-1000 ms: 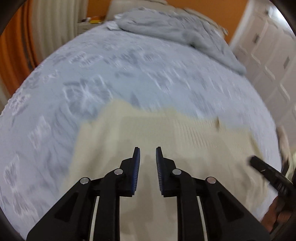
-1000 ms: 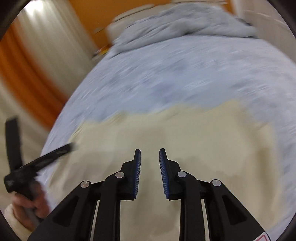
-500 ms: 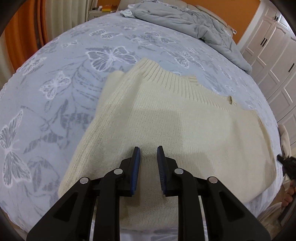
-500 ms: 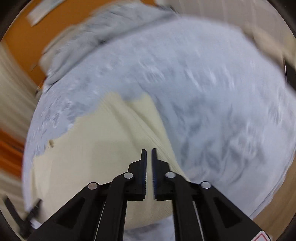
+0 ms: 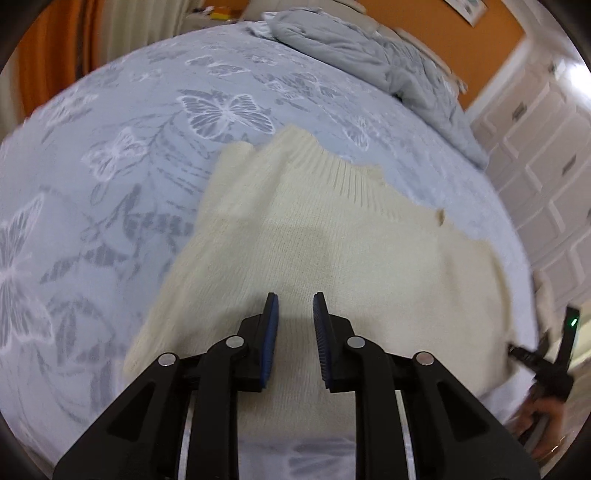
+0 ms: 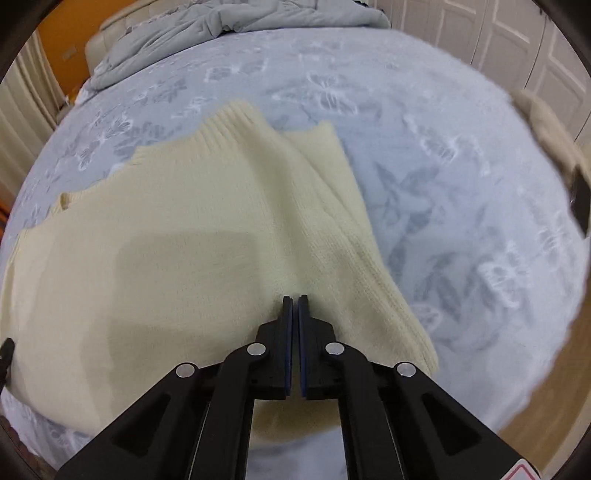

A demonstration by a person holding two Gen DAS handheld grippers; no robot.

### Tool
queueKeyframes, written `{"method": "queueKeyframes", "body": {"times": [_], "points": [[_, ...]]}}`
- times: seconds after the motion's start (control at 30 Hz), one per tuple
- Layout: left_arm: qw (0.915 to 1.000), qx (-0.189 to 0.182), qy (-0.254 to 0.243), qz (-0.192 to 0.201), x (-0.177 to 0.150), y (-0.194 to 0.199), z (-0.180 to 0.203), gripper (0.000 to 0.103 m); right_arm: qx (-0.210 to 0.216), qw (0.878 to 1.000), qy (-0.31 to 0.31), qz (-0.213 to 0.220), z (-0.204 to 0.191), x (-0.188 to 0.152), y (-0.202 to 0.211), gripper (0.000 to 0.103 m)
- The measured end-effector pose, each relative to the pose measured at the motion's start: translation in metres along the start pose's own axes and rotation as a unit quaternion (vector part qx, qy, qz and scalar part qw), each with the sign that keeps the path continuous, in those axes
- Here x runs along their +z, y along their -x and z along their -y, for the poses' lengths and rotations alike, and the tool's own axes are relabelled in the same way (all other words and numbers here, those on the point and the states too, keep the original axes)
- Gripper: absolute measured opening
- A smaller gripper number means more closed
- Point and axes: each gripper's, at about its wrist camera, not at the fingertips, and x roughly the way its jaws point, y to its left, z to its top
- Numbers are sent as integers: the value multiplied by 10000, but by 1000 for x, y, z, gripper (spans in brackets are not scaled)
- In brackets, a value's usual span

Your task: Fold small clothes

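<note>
A cream knitted sweater [image 5: 332, 258] lies spread flat near the close edge of a bed, its ribbed band [image 5: 343, 177] turned toward the far side and one side folded in over the body so that a doubled layer runs along its edge [image 6: 332, 206]. Under it is a pale blue bedspread [image 5: 110, 184] printed with white and grey butterflies and leaves. The left gripper [image 5: 295, 314] hangs over the near part of the sweater with its blue-padded jaws a modest gap apart; they have just been opening, and nothing is between them. The right gripper [image 6: 294, 300] points down at the sweater near its folded side, its jaws all but closed with only a thin slit showing; they have just been closing, and no cloth is pinched in them, though whether the tips touch the knit cannot be told. In the left wrist view the right gripper shows at the right edge, held in a hand [image 5: 546, 424]. A rumpled grey duvet [image 5: 369, 62] is heaped at the far end of the bed, well apart from the sweater. White panelled cupboard doors [image 5: 546, 155] and an orange wall [image 5: 461, 33] stand beyond.
</note>
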Motion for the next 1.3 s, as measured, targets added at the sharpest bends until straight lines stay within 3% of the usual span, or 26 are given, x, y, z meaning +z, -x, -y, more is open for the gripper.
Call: {"method": "queueKeyframes", "body": {"times": [0.1, 0.2, 0.27, 0.37, 0.43, 0.5, 0.57, 0.6, 0.63, 0.73, 0.8, 0.87, 0.93, 1.03, 1.13, 1.2, 1.27, 1.3], "points": [[9987, -3, 437, 266, -1, 28, -19, 40, 983, 9948, 14, 263, -30, 6, 41, 9], [9972, -10, 688, 293, -4, 43, -35, 44, 1444, 9872, 603, 319, -84, 7, 62, 9], [9966, -2, 791, 251, -6, 43, -41, 44, 1619, 9838, 746, 202, -116, 14, 51, 9], [9970, 38, 732, 257, -7, 43, -39, 44, 1597, 9822, 926, -357, -157, 12, 6, 8], [9979, 113, 570, 282, -7, 42, -35, 46, 1300, 9839, 1055, -625, -171, 2, -16, 8], [9983, 126, 505, 280, -8, 42, -36, 47, 1174, 9859, 1142, -349, -179, 3, 5, 7], [9983, 103, 524, 240, -8, 40, -39, 48, 1553, 9827, 1003, -82, -180, 5, 30, 7], [9981, 92, 558, 232, -7, 39, -40, 49, 1544, 9828, 1014, -26, -181, 4, 35, 7], [9980, 85, 587, 226, -7, 38, -40, 49, 1516, 9827, 1064, -41, -182, 4, 36, 7], [9974, 31, 686, 222, -4, 36, -43, 51, 1261, 9796, 1372, -750, -201, -2, -19, 1], [9975, 24, 660, 237, -5, 37, -42, 51, 1184, 9812, 1412, -575, -204, 1, -8, 2], [9975, -3, 670, 232, -5, 38, -43, 51, 1521, 9809, 1133, -426, -199, 8, 11, 6], [9972, -42, 707, 243, -6, 39, -44, 52, 1531, 9810, 1161, -283, -198, 7, 19, 6], [9958, -183, 853, 287, -6, 41, -43, 59, 1179, 9784, 1537, -726, -209, -12, -15, 3], [9931, -389, 1037, 387, -10, 47, -46, 70, 1229, 9801, 1459, -554, -209, -10, 6, 5], [9874, -202, 1467, 563, -15, 53, -58, 84, 1569, 9789, 1261, -351, -199, -5, 22, 5], [9721, 25, 2209, 789, -23, 57, -78, 88, 1501, 9811, 1221, -67, -191, -2, 37, 5], [9594, -20, 2704, 800, -28, 56, -91, 88, 1490, 9816, 1190, -7, -189, 0, 39, 5]]}}
